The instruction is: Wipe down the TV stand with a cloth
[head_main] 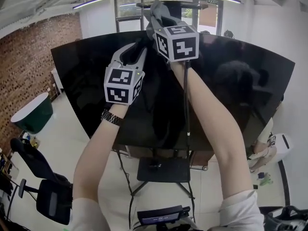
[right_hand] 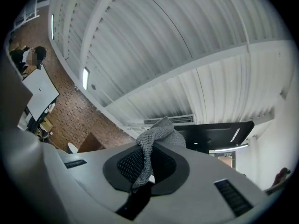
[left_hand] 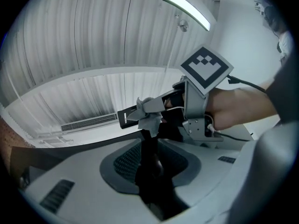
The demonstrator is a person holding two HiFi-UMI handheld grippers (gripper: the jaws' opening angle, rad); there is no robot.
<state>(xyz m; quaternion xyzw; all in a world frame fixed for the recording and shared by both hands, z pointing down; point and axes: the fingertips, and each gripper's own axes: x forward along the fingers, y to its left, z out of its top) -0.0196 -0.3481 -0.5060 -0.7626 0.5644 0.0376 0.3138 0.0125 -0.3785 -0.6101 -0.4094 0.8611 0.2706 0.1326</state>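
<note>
In the head view both grippers are raised to the top edge of a large black TV screen (head_main: 231,81) on its stand (head_main: 161,170). My right gripper (head_main: 156,11) is shut on a grey cloth (head_main: 160,8), which touches the TV's top edge near the dark mount bar (head_main: 192,5). In the right gripper view the knitted cloth (right_hand: 156,139) bunches out between the shut jaws of the right gripper (right_hand: 149,160). My left gripper (head_main: 137,49) sits just left and lower, against the screen's top. In the left gripper view its jaws look shut (left_hand: 152,164), a dark strip between them; the cloth (left_hand: 149,118) shows beyond.
A black office chair (head_main: 48,196) stands at the lower left of the floor. A round green-sided table (head_main: 31,112) is by the brick wall (head_main: 29,57). A seated person (head_main: 264,148) is beside the TV's right edge. The stand's tripod legs (head_main: 132,189) spread below.
</note>
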